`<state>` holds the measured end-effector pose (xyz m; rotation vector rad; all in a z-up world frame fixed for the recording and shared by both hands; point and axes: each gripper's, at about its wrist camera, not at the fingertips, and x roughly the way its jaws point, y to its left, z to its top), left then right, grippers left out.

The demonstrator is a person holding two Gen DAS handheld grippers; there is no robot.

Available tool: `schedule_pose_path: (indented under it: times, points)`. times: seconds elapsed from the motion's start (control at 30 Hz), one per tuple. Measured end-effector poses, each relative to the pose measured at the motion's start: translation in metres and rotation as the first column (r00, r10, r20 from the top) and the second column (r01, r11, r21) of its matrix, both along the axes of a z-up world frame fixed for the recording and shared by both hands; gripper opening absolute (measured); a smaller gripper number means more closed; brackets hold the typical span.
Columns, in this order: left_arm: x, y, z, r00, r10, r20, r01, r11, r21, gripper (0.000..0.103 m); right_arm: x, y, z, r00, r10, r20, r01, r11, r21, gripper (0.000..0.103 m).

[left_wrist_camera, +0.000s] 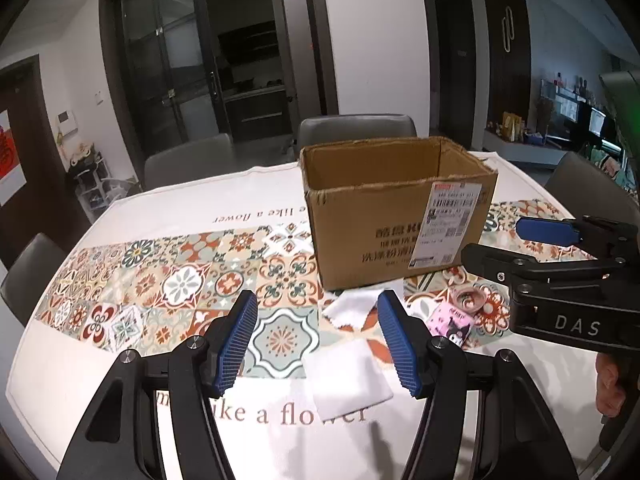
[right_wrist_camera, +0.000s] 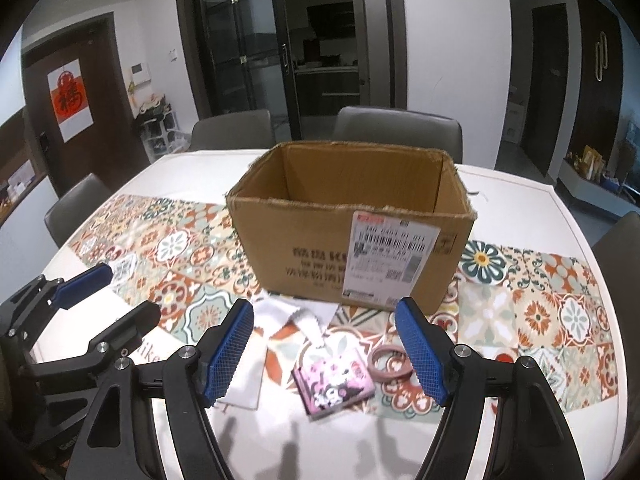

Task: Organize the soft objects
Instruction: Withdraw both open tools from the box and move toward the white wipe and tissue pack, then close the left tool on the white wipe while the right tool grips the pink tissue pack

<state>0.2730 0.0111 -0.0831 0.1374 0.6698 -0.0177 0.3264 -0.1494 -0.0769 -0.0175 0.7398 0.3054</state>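
Note:
An open, empty-looking cardboard box (left_wrist_camera: pixel 396 208) (right_wrist_camera: pixel 352 240) stands on the table. In front of it lie a white folded cloth (left_wrist_camera: pixel 348 376) (right_wrist_camera: pixel 244 380), a second white cloth with a zigzag edge (left_wrist_camera: pixel 352 308) (right_wrist_camera: pixel 304 316), a pink cartoon pouch (left_wrist_camera: pixel 452 324) (right_wrist_camera: pixel 334 384) and a pinkish ring (left_wrist_camera: pixel 470 300) (right_wrist_camera: pixel 390 364). My left gripper (left_wrist_camera: pixel 318 344) is open and empty, hovering above the folded cloth. My right gripper (right_wrist_camera: pixel 324 352) is open and empty above the pouch; it also shows in the left wrist view (left_wrist_camera: pixel 532 248).
The table (right_wrist_camera: pixel 520 200) wears a white cloth with a patterned tile band and lettering. Grey chairs (right_wrist_camera: pixel 396 128) stand around its far and side edges. Dark doors and cabinets lie beyond.

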Motion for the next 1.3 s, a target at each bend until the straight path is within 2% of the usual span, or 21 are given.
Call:
schedule_pose_path:
  times: [0.5,0.6,0.7,0.9,1.07,1.3]
  points:
    - [-0.010,-0.001,-0.046,0.995,0.016,-0.102,-0.018,1.000,-0.019,0.061,-0.011,0.005,-0.041,0.991,0.042,-0.125,-0.046,0.998,-0.030,0.075]
    - [-0.010,-0.002,-0.053,0.993,0.016,-0.117,-0.018,1.000,-0.019,0.062,-0.012,0.005,-0.050,0.988,0.041,-0.150,-0.047,0.998,-0.036,0.080]
    - [-0.009,-0.003,-0.060,0.991,0.016,-0.133,-0.019,1.000,-0.022,0.061,-0.012,0.004,-0.057,0.986,0.041,-0.162,-0.049,0.998,-0.044,0.080]
    - [-0.007,-0.006,-0.075,0.990,0.018,-0.141,-0.017,1.000,0.007,0.062,-0.005,0.004,-0.075,0.978,0.056,-0.202,-0.071,0.995,-0.067,0.080]
    - [-0.002,-0.010,-0.087,0.989,0.010,-0.150,-0.006,1.000,0.026,0.062,-0.003,0.005,-0.087,0.976,0.074,-0.205,-0.099,0.989,-0.111,0.080]
    - [0.009,-0.011,-0.102,0.986,-0.004,-0.165,0.010,0.999,0.040,0.062,0.002,0.004,-0.106,0.971,0.083,-0.222,-0.113,0.985,-0.128,0.080]
